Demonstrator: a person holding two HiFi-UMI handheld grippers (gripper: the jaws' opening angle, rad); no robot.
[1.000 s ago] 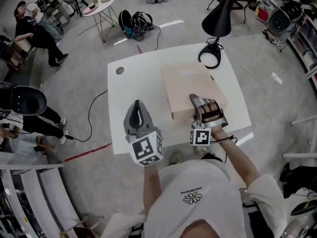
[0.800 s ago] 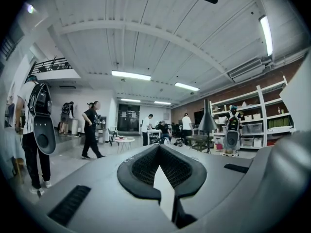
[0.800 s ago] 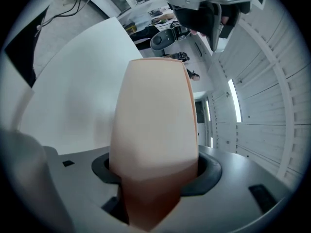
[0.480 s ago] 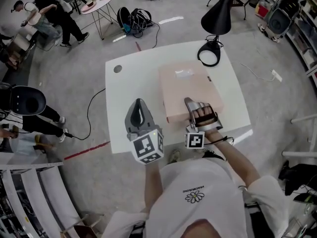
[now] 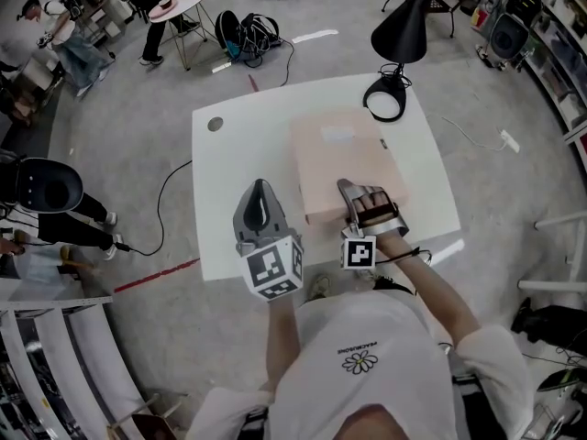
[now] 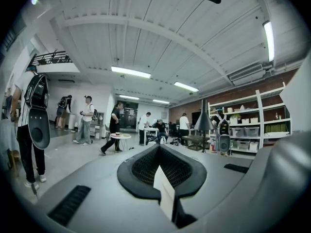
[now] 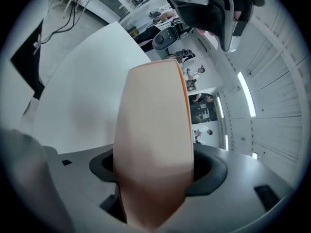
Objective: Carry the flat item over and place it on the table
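White table (image 5: 238, 154): lamp (image 5: 402, 35) beside flat box (image 5: 339, 154), right claw (image 5: 348, 191) just opening around it, left claw (image 5: 260, 191) clenched.

This is a large open workshop or lab hall, not a home. The head view shows a bare grey concrete floor (image 5: 138, 200) crossed by a red tape line (image 5: 151, 276) and a loose cable (image 5: 170, 200) around a plain white surface (image 5: 238, 154), with backpacks (image 5: 246, 33) dumped at the top. In the left claw's view a white ribbed ceiling (image 6: 160, 13) carries strip lights (image 6: 130, 72). Shelves (image 6: 252, 130) of bins stand against a brick wall at right, and several people (image 6: 115, 127) stand about mid-frame.
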